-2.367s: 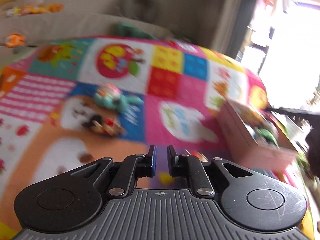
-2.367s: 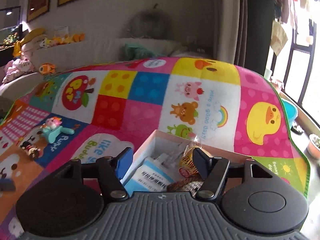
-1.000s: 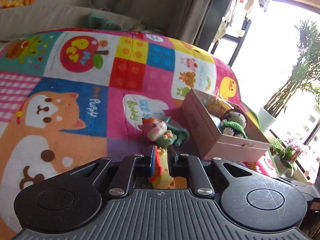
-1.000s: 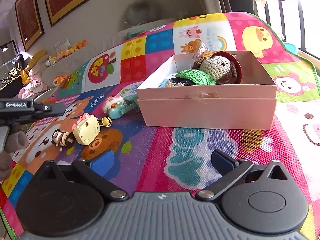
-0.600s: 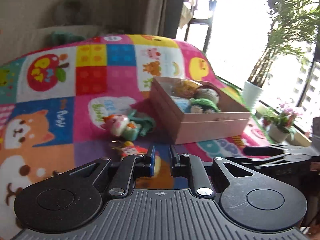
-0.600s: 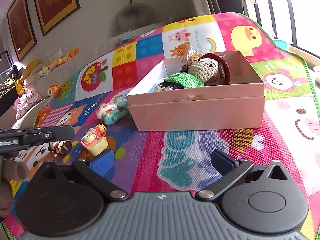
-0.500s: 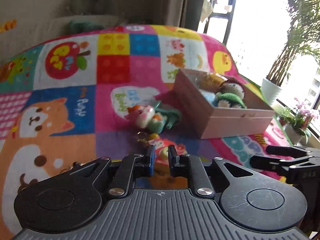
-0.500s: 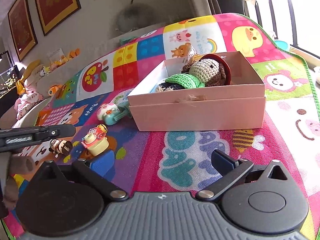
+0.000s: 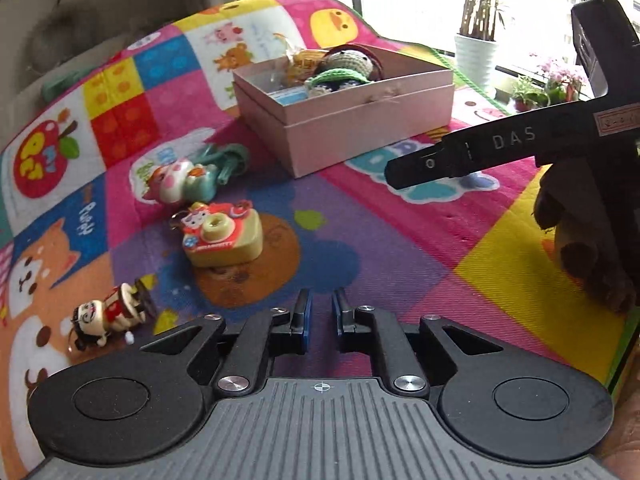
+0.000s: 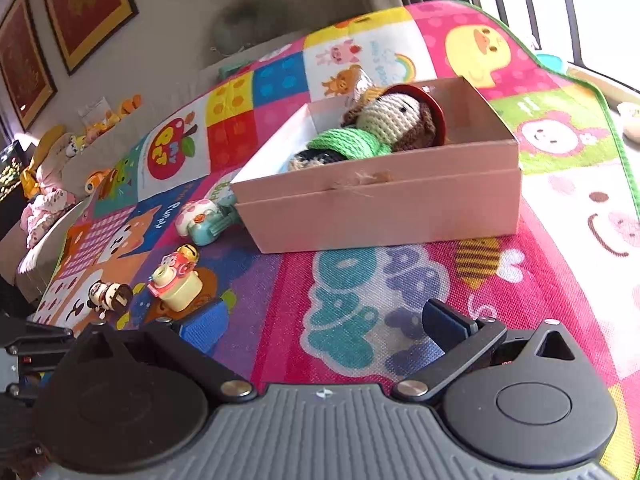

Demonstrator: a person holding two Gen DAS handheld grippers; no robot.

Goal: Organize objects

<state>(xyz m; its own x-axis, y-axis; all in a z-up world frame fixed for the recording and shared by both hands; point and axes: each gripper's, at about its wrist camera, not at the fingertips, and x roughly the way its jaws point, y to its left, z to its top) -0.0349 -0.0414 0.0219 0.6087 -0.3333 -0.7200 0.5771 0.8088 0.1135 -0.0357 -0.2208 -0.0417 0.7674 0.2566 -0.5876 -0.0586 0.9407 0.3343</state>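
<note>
A pink box [image 9: 360,120] [image 10: 380,204] stands on the colourful play mat [image 9: 360,248] and holds a crocheted doll [image 10: 384,124] and other items. Left of it lie a teal-and-white figure [image 9: 180,174] [image 10: 202,220], a yellow toy camera [image 9: 222,236] [image 10: 176,280] and a small striped figurine [image 9: 108,314] [image 10: 108,294]. My left gripper [image 9: 320,314] is shut and empty, low over the mat in front of the camera toy. My right gripper [image 10: 324,326] is open and empty, in front of the box; part of it shows in the left wrist view [image 9: 480,152].
Potted plants [image 9: 476,52] stand by the bright window beyond the mat's right edge. A sofa with soft toys [image 10: 52,168] and framed pictures [image 10: 88,4] line the far left wall. The mat's green edge [image 10: 616,128] runs along the right.
The left gripper has swung right and come lower, so the camera toy and striped figurine now lie close ahead. The right gripper has barely moved and stays open.
</note>
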